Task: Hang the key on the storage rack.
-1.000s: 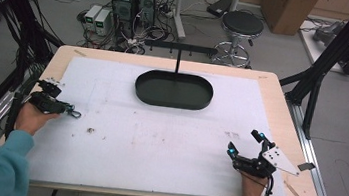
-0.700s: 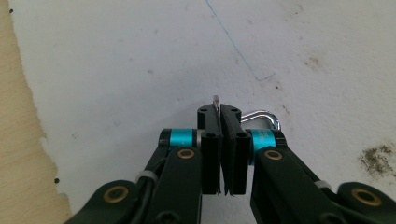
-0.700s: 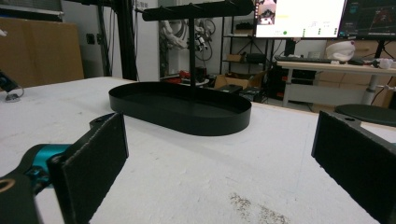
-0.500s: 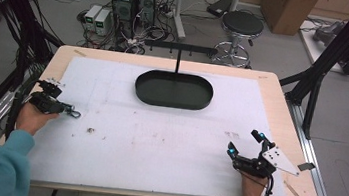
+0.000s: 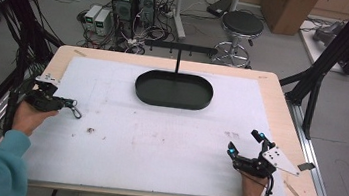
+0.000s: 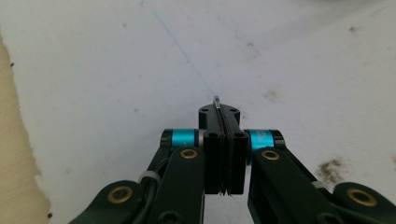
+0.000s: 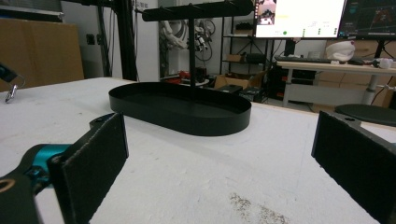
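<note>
2 grippers on the white table (image 5: 156, 146): left gripper (image 6: 218, 103) clamped on a thin metal ring (image 6: 216, 99), right gripper (image 7: 219, 154) spread wide, facing the black oval tray (image 7: 180, 109).

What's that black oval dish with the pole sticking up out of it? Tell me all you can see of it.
The black oval tray looks like matt metal, with a low upright wall and a flat, empty floor. A thin black post rises at its back edge and carries a horizontal bar with small pegs along it, nothing hanging from them. It stands flat on the white table cover, toward the far middle. Neither gripper touches it; both are near the table's front corners.
</note>
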`<state>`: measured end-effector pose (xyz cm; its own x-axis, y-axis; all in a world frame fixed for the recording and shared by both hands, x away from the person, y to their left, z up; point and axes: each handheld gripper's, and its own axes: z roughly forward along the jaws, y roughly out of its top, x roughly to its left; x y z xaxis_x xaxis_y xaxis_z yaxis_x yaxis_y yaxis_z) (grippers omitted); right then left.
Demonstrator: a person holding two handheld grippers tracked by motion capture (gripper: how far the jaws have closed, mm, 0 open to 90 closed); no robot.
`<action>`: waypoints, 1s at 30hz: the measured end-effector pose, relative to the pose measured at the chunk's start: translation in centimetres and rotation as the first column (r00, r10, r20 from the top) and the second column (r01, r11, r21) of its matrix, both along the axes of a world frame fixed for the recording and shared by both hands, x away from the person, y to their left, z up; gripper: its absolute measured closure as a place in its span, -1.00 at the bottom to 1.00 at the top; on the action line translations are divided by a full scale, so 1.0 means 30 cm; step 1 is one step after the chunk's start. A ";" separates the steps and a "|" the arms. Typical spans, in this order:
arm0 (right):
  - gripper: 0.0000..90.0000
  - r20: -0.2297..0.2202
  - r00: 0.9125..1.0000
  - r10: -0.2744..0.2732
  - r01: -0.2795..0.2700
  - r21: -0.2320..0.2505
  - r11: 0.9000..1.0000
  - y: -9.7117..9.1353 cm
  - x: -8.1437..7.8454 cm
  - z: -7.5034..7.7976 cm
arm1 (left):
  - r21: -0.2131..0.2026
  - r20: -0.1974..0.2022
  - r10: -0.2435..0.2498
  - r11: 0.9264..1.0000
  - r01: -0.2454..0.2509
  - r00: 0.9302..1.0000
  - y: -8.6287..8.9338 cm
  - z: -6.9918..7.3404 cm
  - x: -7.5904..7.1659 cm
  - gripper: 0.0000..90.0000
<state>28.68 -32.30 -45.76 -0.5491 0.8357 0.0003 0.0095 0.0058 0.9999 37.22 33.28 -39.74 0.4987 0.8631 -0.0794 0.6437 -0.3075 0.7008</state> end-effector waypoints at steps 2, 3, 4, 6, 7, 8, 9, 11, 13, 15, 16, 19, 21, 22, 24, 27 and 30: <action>-0.93 0.000 1.000 -0.001 0.001 0.000 1.000 0.000 0.000 0.000 | -0.022 0.019 -0.006 1.000 0.006 1.000 -0.003 0.008 -0.003 0.96; -0.93 0.005 1.000 -0.002 0.002 -0.003 1.000 -0.001 0.001 0.000 | -0.032 0.032 -0.012 0.999 0.013 0.999 -0.003 0.014 -0.005 0.96; -0.93 0.000 1.000 0.000 0.000 -0.001 1.000 -0.001 0.000 0.000 | -0.042 0.045 -0.011 0.999 0.013 0.999 -0.005 0.017 -0.006 0.96; -0.93 -0.001 1.000 0.000 0.000 0.001 1.000 0.000 0.000 0.000 | -0.053 0.066 -0.013 0.998 0.017 0.998 -0.006 0.026 -0.007 0.96; -0.93 -0.001 1.000 -0.001 0.001 0.000 1.000 0.000 0.000 0.000 | -0.065 0.085 -0.012 0.998 0.017 0.996 -0.007 0.033 -0.009 0.96; -0.93 0.004 1.000 -0.002 0.002 -0.002 1.000 -0.001 0.001 0.000 | -0.087 0.103 -0.021 0.996 0.030 0.994 -0.009 0.049 -0.006 0.96; -0.93 0.000 1.000 0.000 0.000 0.000 1.000 0.000 0.000 0.000 | -0.087 0.103 -0.021 0.996 0.030 0.994 -0.009 0.049 -0.006 0.96; -0.93 0.004 1.000 -0.002 0.002 -0.003 1.000 -0.001 0.001 0.000 | -0.113 0.124 -0.052 0.991 0.066 0.991 -0.025 0.083 0.005 0.96; -0.93 -0.005 1.000 -0.002 0.002 0.002 1.000 0.000 -0.001 0.000 | -0.101 0.134 -0.072 0.991 0.086 0.988 -0.045 0.110 0.015 0.96; -0.93 -0.005 1.000 -0.001 0.001 0.003 1.000 0.000 -0.001 0.000 | -0.108 0.152 -0.093 0.988 0.110 0.984 -0.069 0.135 0.027 0.96; -0.93 -0.006 1.000 -0.002 0.002 0.002 1.000 0.000 -0.001 0.000 | -0.103 0.156 -0.104 0.987 0.120 0.982 -0.079 0.146 0.031 0.96; -0.93 -0.005 1.000 -0.001 0.001 0.001 1.000 -0.001 -0.001 0.000 | -0.098 0.180 -0.139 0.982 0.159 0.974 -0.120 0.185 0.053 0.96; -0.93 -0.002 1.000 -0.001 0.001 -0.001 1.000 0.000 0.000 0.000 | -0.089 0.202 -0.160 0.979 0.181 0.966 -0.154 0.218 0.070 0.96; -0.93 0.000 1.000 -0.001 0.001 -0.002 1.000 -0.001 0.001 0.000 | -0.089 0.208 -0.163 0.979 0.185 0.964 -0.166 0.230 0.076 0.96; -0.93 -0.001 1.000 -0.001 0.001 -0.001 1.000 -0.001 0.001 0.000 | -0.072 0.221 -0.177 0.978 0.197 0.959 -0.201 0.267 0.096 0.96; -0.93 0.000 1.000 -0.001 0.001 -0.001 1.000 -0.001 0.001 0.000 | -0.054 0.235 -0.200 0.974 0.218 0.951 -0.245 0.309 0.120 0.96; -0.93 -0.001 1.000 -0.001 0.001 0.000 1.000 -0.001 0.001 0.000 | -0.043 0.241 -0.227 0.969 0.244 0.944 -0.290 0.346 0.151 0.96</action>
<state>28.71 -32.32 -45.74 -0.5483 0.8363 0.0005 0.0102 0.0061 0.9999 41.76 24.59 -29.37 0.6992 0.7149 0.0056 0.3759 -0.3743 0.8477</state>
